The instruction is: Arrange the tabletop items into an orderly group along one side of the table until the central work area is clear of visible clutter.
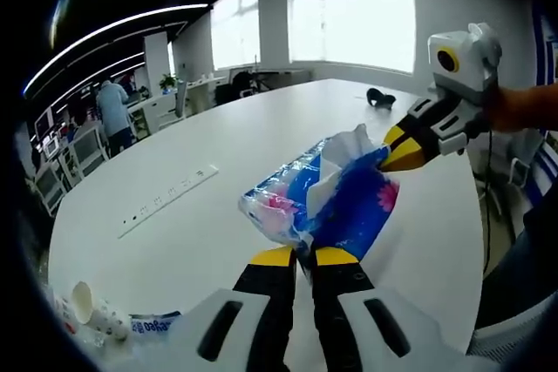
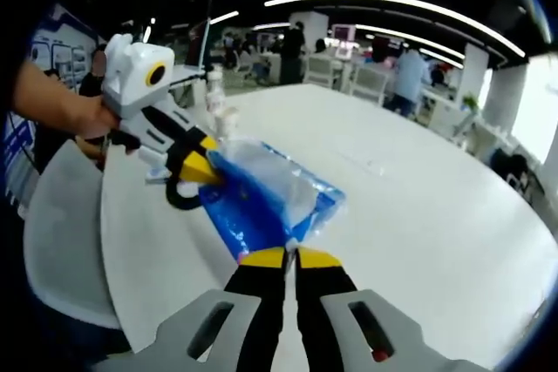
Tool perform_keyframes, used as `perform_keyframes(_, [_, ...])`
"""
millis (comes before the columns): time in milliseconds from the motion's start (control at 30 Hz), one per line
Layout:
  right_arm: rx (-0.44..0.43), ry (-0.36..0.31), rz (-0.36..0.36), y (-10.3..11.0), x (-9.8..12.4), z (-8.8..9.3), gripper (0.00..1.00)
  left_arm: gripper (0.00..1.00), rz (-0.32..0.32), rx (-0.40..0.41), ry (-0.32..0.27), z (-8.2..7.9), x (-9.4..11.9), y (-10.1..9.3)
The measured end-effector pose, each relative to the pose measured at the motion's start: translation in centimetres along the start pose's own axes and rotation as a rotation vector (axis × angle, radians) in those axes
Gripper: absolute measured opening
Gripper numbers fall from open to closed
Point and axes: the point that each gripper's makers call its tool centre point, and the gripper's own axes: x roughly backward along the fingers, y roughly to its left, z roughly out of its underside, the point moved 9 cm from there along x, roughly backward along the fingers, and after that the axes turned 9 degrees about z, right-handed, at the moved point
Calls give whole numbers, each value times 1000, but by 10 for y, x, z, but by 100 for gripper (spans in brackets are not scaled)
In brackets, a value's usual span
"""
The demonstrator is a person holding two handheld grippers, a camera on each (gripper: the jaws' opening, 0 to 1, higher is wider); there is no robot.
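Observation:
A blue plastic tissue pack (image 1: 349, 206) with white tissue poking from its top hangs over the white table (image 1: 218, 145), stretched between both grippers. My left gripper (image 1: 305, 255) is shut on its near corner. My right gripper (image 1: 403, 150) comes in from the right, held by a hand, and is shut on the far end. In the right gripper view the same pack (image 2: 261, 206) runs from my right gripper (image 2: 291, 257), shut on its near edge, to the left gripper (image 2: 202, 172) clamped on its far corner.
A recessed socket strip (image 1: 170, 199) lies in the table's middle. A small black object (image 1: 381, 98) sits far off near the edge. Paper cups (image 1: 83, 302) and a small packet (image 1: 157, 324) lie near me. A grey chair (image 2: 61, 233) stands by the table edge. A person (image 1: 113, 111) stands behind.

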Motion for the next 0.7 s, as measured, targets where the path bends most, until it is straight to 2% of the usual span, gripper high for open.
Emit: perform_keyframes(700, [-9,12,-42,-33,-31,11,0,4,-19,30,37,-4,-36,22])
